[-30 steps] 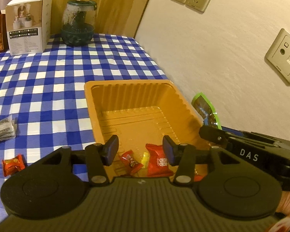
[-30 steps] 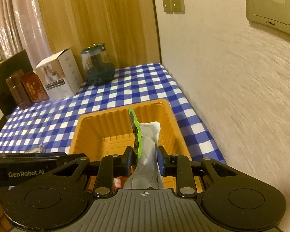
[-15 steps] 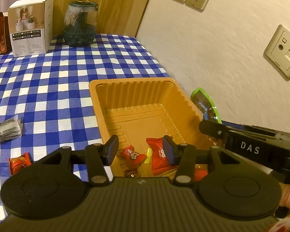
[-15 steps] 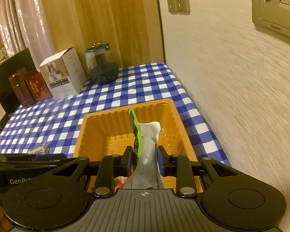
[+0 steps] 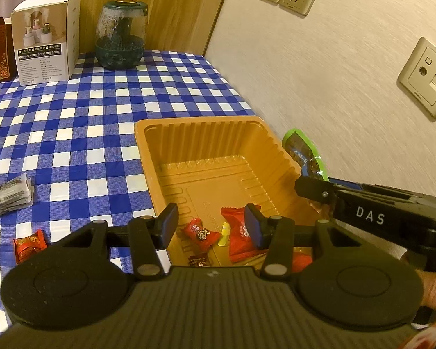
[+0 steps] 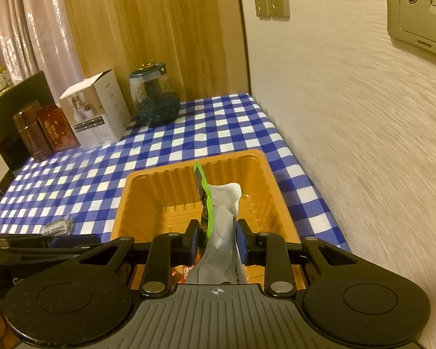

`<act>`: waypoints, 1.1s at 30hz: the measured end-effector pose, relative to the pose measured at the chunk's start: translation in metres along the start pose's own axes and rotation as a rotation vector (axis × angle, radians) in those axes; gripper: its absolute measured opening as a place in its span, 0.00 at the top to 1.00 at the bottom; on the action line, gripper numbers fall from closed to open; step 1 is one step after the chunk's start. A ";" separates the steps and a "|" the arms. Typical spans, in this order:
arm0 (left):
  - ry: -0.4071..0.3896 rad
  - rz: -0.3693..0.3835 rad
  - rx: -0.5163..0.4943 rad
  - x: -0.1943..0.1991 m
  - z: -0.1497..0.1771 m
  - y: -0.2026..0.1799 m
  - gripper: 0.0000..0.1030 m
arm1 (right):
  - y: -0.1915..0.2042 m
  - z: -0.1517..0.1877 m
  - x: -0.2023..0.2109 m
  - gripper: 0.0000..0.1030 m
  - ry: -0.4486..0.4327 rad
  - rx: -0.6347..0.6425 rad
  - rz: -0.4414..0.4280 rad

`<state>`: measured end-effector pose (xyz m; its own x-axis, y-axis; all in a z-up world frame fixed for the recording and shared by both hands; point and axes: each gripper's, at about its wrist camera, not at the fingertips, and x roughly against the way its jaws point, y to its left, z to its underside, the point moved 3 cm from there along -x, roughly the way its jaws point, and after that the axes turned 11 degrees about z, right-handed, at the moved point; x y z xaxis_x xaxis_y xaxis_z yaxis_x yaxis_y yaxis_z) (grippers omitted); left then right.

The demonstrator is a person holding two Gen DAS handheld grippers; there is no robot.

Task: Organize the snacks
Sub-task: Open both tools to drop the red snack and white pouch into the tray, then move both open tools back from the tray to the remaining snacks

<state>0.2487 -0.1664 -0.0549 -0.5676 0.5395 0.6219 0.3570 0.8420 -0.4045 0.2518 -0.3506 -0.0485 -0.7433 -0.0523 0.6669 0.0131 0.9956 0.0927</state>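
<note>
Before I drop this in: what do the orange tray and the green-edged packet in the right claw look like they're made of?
Orange tray: looks like thin moulded plastic, glossy, judging by the ribbed walls and the shine on its floor.
Green-edged packet: apparently flexible plastic or foil film, silvery-white on the back, creased and crumpled where the right claw pinches it. Film or foil-lined, I cannot tell.

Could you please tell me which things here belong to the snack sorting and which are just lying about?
Part of the job:
orange tray
candies in the tray
green-edged packet, held in the right gripper
red candy on the cloth
dark packets on the cloth
left gripper, open and empty

Just lying about:
white box
glass jar
red tins
</note>
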 end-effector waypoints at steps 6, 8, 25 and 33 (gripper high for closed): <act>-0.003 -0.004 0.000 -0.001 0.000 0.001 0.55 | 0.002 0.000 -0.005 0.73 0.008 -0.019 -0.008; -0.006 -0.003 0.001 -0.001 0.000 0.002 0.55 | 0.001 0.000 -0.006 0.72 0.013 -0.033 -0.022; -0.022 -0.020 0.019 0.026 0.016 0.010 0.53 | -0.010 0.011 0.026 0.27 -0.004 -0.123 0.000; -0.054 -0.048 0.035 0.068 0.035 0.017 0.41 | 0.011 0.020 0.063 0.27 -0.030 -0.120 -0.017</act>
<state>0.1900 -0.1154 -0.0431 -0.6226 0.4968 0.6046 0.3030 0.8654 -0.3992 0.1919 -0.3412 -0.0198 -0.7637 -0.0652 0.6423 0.0788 0.9780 0.1929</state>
